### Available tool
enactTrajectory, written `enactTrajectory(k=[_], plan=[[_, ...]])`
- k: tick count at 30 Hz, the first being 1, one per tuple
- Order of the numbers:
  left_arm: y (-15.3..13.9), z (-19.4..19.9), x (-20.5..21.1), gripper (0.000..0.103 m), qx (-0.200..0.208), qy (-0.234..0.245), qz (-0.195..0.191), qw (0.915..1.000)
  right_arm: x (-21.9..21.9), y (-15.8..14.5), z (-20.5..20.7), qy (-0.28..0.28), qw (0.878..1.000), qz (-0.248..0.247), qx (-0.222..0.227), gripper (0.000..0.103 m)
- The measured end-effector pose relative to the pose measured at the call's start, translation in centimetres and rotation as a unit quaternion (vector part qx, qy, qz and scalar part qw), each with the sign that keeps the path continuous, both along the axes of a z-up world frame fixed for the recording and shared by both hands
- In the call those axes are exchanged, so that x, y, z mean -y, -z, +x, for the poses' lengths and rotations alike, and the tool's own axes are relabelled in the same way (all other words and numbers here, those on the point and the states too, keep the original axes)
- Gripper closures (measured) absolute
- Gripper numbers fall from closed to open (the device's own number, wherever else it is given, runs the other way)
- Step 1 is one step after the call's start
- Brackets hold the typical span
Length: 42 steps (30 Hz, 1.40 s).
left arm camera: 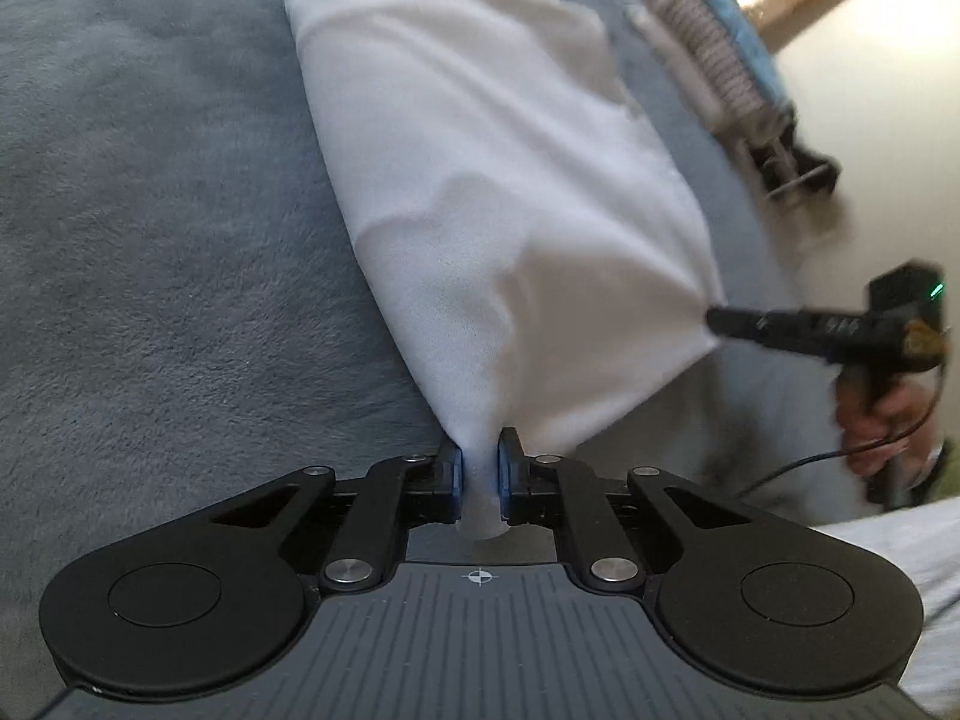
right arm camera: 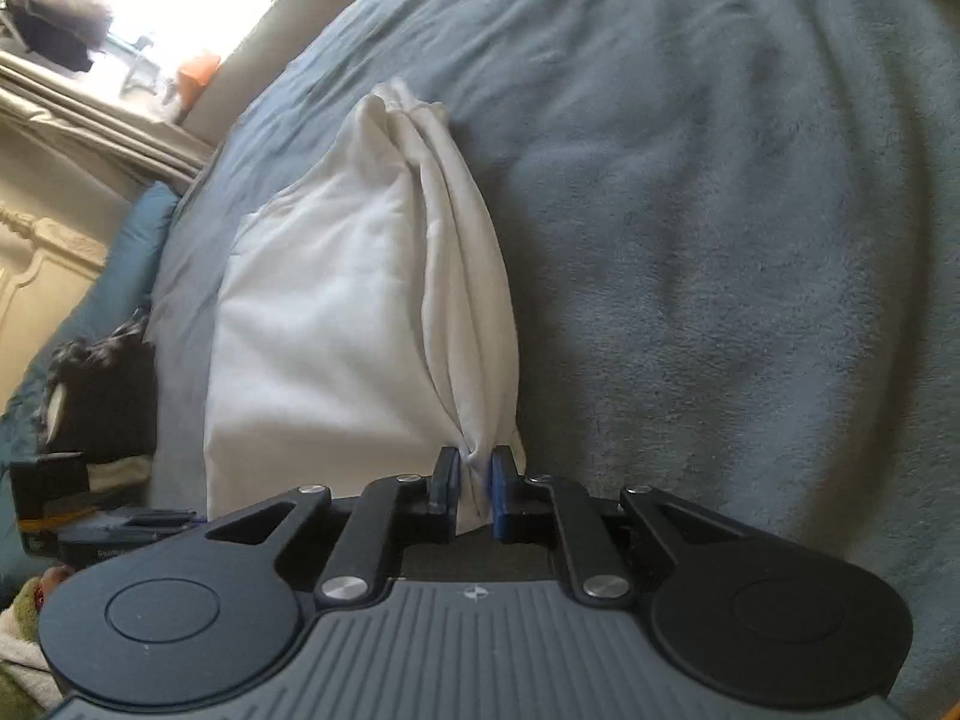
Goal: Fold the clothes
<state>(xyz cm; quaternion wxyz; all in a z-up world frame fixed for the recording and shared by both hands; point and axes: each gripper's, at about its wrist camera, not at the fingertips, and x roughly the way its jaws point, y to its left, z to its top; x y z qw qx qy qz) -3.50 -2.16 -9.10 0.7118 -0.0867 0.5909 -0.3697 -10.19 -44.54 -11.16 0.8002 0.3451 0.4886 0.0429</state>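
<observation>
A white garment [left arm camera: 480,180] lies stretched over a grey-blue fleece blanket [left arm camera: 150,210] on a bed. My left gripper [left arm camera: 480,468] is shut on one near corner of the garment, with cloth bunched between its fingers. My right gripper [right arm camera: 476,480] is shut on the other near corner of the garment [right arm camera: 336,312]. It also shows in the left wrist view [left arm camera: 720,319] at the right, pinching the cloth's edge. The near edge is lifted and taut between the two grippers. The far end rests on the blanket [right arm camera: 720,240].
A stack of folded clothes [left arm camera: 708,42] sits at the bed's far right edge. A dark object [right arm camera: 102,396] lies at the bed's left side by a teal cover [right arm camera: 138,240]. A bright window [right arm camera: 180,0] is at the far left.
</observation>
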Motion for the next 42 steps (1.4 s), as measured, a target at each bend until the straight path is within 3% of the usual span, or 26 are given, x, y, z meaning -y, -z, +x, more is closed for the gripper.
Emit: enactTrajectory(k=[2, 8, 13, 15, 18, 19, 21, 27, 30, 33, 37, 40, 42], plan=[[-0.2, 0.1, -0.5, 0.087, -0.004, -0.008, -0.011, 0.9999, 0.5, -0.4, -0.1, 0.008, 1.000, 0.004, 0.001, 0.083], [-3.2, -1.1, -2.3, 0.086, 0.059, 0.019, 0.016, 0.9979, 1.6, -3.8, -2.1, 0.007, 0.999, -0.042, 0.030, 0.082], [-6.1, -0.1, -0.6, 0.086, 0.136, 0.065, 0.014, 0.9884, -2.2, -5.9, -1.1, -0.084, 0.987, -0.110, 0.083, 0.085], [-6.9, 0.5, 0.0, 0.086, 0.144, 0.062, -0.003, 0.9876, -3.9, -6.0, -0.2, -0.117, 0.982, -0.113, 0.099, 0.087], [-6.4, 1.3, 2.4, 0.086, 0.141, 0.066, -0.015, 0.9877, -5.6, -4.6, 0.5, -0.157, 0.973, -0.143, 0.084, 0.089], [-5.8, 1.4, 3.3, 0.086, 0.137, 0.068, -0.014, 0.9881, -5.8, -3.6, 0.7, -0.166, 0.970, -0.164, 0.060, 0.094], [-4.5, 1.4, 4.3, 0.086, 0.124, 0.076, 0.015, 0.9893, -6.2, -2.6, 1.0, -0.178, 0.965, -0.189, 0.033, 0.097], [-5.0, 2.0, 4.7, 0.086, 0.135, 0.067, 0.015, 0.9884, -5.7, -6.9, 1.7, -0.150, 0.966, -0.191, 0.088, 0.096], [-5.2, 2.7, 5.2, 0.084, 0.142, 0.058, 0.016, 0.9881, -5.0, -6.6, 4.0, -0.124, 0.965, -0.207, 0.103, 0.096], [-4.2, 3.2, 5.8, 0.084, 0.137, 0.044, 0.018, 0.9894, -4.8, -4.0, 6.7, -0.105, 0.966, -0.217, 0.091, 0.096], [-3.4, 3.5, 5.1, 0.083, 0.117, 0.006, -0.001, 0.9931, -3.7, -0.7, 8.2, -0.069, 0.974, -0.214, 0.020, 0.095], [-3.6, 3.7, 4.6, 0.083, 0.110, -0.007, -0.009, 0.9938, -3.6, -3.3, 8.3, -0.060, 0.970, -0.231, 0.049, 0.095], [-3.6, 3.8, 4.6, 0.083, 0.108, -0.013, -0.010, 0.9940, -3.4, -4.7, 9.2, -0.050, 0.973, -0.214, 0.076, 0.095]])
